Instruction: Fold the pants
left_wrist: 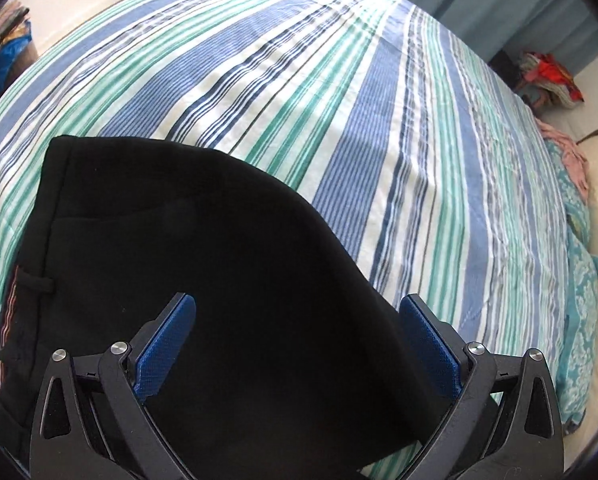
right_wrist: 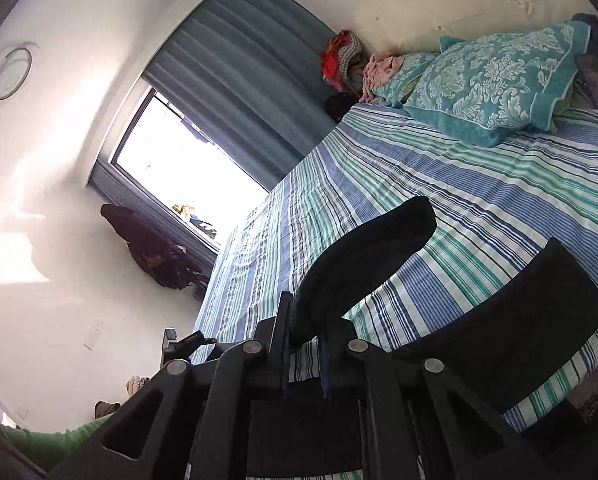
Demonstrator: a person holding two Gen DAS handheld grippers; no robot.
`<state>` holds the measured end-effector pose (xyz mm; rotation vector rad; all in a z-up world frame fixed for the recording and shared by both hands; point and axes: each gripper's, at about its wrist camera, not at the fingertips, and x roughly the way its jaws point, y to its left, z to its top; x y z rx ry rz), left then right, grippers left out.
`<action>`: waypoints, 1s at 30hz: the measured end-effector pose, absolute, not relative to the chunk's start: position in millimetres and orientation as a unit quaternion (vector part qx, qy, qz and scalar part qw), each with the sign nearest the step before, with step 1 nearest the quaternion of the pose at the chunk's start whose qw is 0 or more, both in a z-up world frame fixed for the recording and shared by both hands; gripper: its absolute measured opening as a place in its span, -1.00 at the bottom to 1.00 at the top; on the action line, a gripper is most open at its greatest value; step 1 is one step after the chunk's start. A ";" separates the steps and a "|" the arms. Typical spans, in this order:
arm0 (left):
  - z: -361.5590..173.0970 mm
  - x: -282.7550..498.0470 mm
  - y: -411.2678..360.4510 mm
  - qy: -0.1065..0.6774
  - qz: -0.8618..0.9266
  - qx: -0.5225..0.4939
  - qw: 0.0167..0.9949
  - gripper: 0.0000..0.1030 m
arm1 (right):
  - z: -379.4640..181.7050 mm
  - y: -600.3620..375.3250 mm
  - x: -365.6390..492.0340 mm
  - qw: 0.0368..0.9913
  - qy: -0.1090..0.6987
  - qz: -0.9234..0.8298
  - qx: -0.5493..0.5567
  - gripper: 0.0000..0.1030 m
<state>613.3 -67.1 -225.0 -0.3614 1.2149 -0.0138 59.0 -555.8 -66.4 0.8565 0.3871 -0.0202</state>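
Observation:
Black pants [left_wrist: 187,248] lie on the striped bed [left_wrist: 339,100]. The waistband and a belt loop show at the left. My left gripper [left_wrist: 297,308] is open, its blue-padded fingers [left_wrist: 167,344] spread over the pants fabric. In the right wrist view my right gripper [right_wrist: 303,320] is shut on a fold of the black pants [right_wrist: 359,256], which arches up from between the jaws. Another part of the pants [right_wrist: 519,312] lies on the bed to the right.
Teal patterned pillows [right_wrist: 495,76] lie at the head of the bed. A clothes pile [right_wrist: 339,56] sits by the blue curtain [right_wrist: 251,60]. A bright window [right_wrist: 187,168] and hanging dark clothes [right_wrist: 151,248] are at the left.

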 end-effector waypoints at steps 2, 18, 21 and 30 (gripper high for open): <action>-234.2 618.1 -68.8 0.578 -0.004 -0.168 0.799 0.98 | -63.5 -556.9 50.4 0.892 0.182 0.000 0.413 -0.78; -99.1 485.9 -20.4 0.455 -0.113 -0.207 0.859 -0.85 | -66.6 -638.8 66.4 0.886 0.169 -0.029 0.430 -0.78; -115.3 405.5 0.9 0.464 -0.103 -0.191 0.859 -0.82 | -66.9 -661.9 64.8 0.883 0.173 -0.048 0.434 -0.78; -243.9 329.1 5.8 0.576 -0.059 -0.219 0.785 -0.82 | -224.6 -696.0 37.0 0.778 0.368 -0.173 0.479 -0.78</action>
